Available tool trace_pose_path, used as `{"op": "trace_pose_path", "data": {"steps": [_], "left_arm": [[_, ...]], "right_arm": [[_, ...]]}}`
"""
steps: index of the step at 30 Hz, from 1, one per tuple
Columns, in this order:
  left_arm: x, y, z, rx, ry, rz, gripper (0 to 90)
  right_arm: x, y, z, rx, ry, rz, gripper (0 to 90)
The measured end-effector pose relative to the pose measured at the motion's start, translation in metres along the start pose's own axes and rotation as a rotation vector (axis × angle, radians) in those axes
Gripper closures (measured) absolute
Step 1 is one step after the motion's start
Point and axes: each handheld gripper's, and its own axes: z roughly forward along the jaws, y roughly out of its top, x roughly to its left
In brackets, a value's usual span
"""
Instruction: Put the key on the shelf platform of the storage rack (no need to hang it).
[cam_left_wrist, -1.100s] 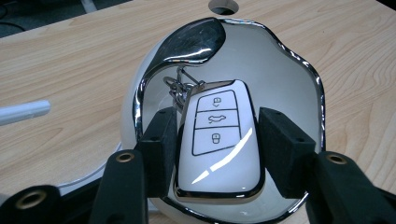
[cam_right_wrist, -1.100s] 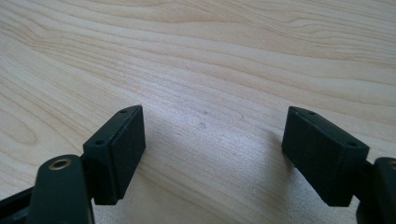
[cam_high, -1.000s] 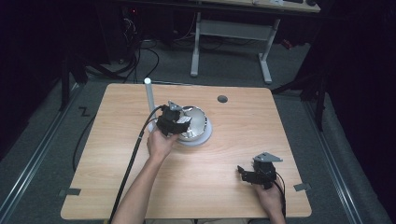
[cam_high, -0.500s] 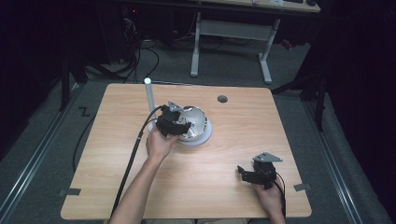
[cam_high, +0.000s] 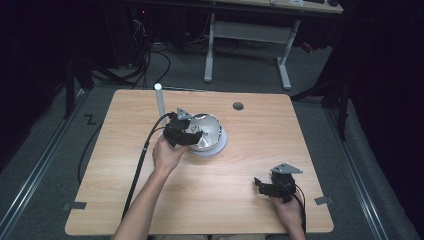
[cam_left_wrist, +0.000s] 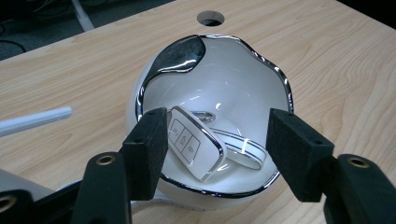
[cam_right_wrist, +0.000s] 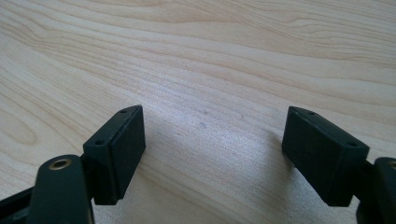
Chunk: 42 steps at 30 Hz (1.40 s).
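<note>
In the high view, the left claw (cam_high: 192, 134) hovered at the near rim of the white ceramic bowl with a wavy silver edge (cam_high: 212, 131), which stood on a pale round base near the middle of the light wooden worktop (cam_high: 125, 200). The right claw (cam_high: 264, 186) rested low near the front right corner, well apart from the bowl — probably parked there so as not to disturb the other hand. A white upright rod (cam_high: 160, 102) stood just behind the left hand, and a round cable hole (cam_high: 238, 106) lay further back; neither blocked the bowl.

In the left gripper view, the left claw (cam_left_wrist: 217, 144) was spread and had just been opening. The white car key fob with a chrome rim (cam_left_wrist: 196, 142) lay inside the bowl (cam_left_wrist: 233, 84), leaning on its near wall; it seemed to touch the left pad but was not pinched. A white and silver band (cam_left_wrist: 243, 147) lay under it. I think the key had been let go here.

In the right gripper view, the right claw (cam_right_wrist: 212, 140) stood wide apart over bare wood, holding nothing.
</note>
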Motion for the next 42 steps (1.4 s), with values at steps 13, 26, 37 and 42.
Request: {"op": "trace_pose_path", "data": {"steps": [13, 26, 37, 42], "left_arm": [[0.004, 0.007, -0.014, -0.005, -0.020, 0.003, 38.4], [0.011, 0.013, -0.028, -0.011, -0.025, -0.001, 38.1], [0.017, 0.019, -0.038, -0.021, -0.023, -0.014, 38.2], [0.020, 0.020, -0.041, -0.021, -0.026, -0.005, 38.2]], "right_arm": [[0.000, 0.000, 0.000, 0.000, 0.000, 0.000, 21.9], [0.000, 0.000, 0.000, 0.000, 0.000, 0.000, 21.8], [0.000, 0.000, 0.000, 0.000, 0.000, 0.001, 21.8], [0.000, 0.000, 0.000, 0.000, 0.000, 0.000, 21.8]]}}
